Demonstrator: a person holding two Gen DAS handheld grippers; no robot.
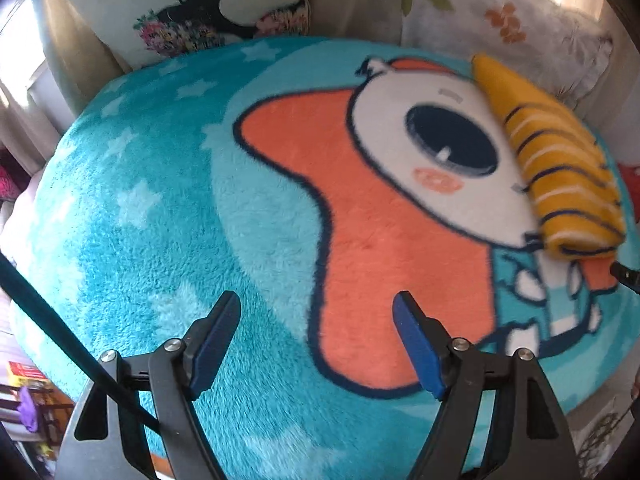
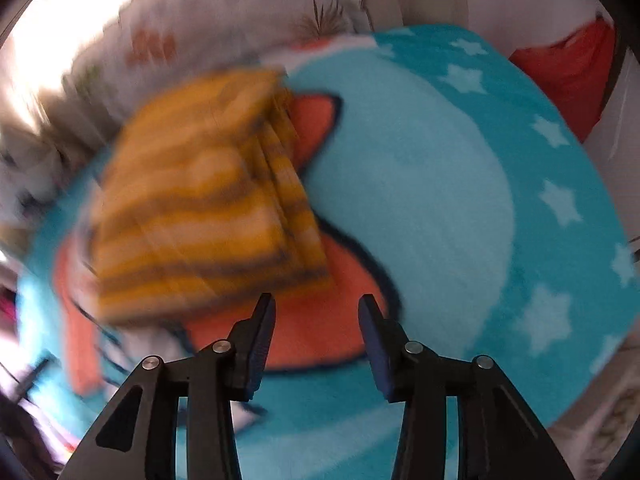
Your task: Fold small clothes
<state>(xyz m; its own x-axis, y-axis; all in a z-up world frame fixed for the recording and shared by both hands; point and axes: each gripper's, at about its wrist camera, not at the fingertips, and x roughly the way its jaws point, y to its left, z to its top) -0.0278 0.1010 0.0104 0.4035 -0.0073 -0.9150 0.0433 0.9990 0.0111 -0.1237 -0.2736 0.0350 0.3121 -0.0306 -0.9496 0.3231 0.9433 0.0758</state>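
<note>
A folded yellow garment (image 1: 556, 168) with dark and white stripes lies on the right side of a turquoise cartoon blanket (image 1: 160, 200). In the right wrist view the same folded garment (image 2: 200, 208) is blurred and sits just ahead and left of my right gripper (image 2: 316, 308). My right gripper is open and holds nothing. My left gripper (image 1: 316, 304) is open and empty over the blanket's orange patch, well to the left of the garment.
Floral pillows (image 1: 192, 16) and a pale leaf-print pillow (image 1: 504, 20) line the back of the blanket. A red cloth (image 2: 568, 68) lies beyond the blanket's far right edge. A shelf with items (image 1: 28, 400) stands at the lower left.
</note>
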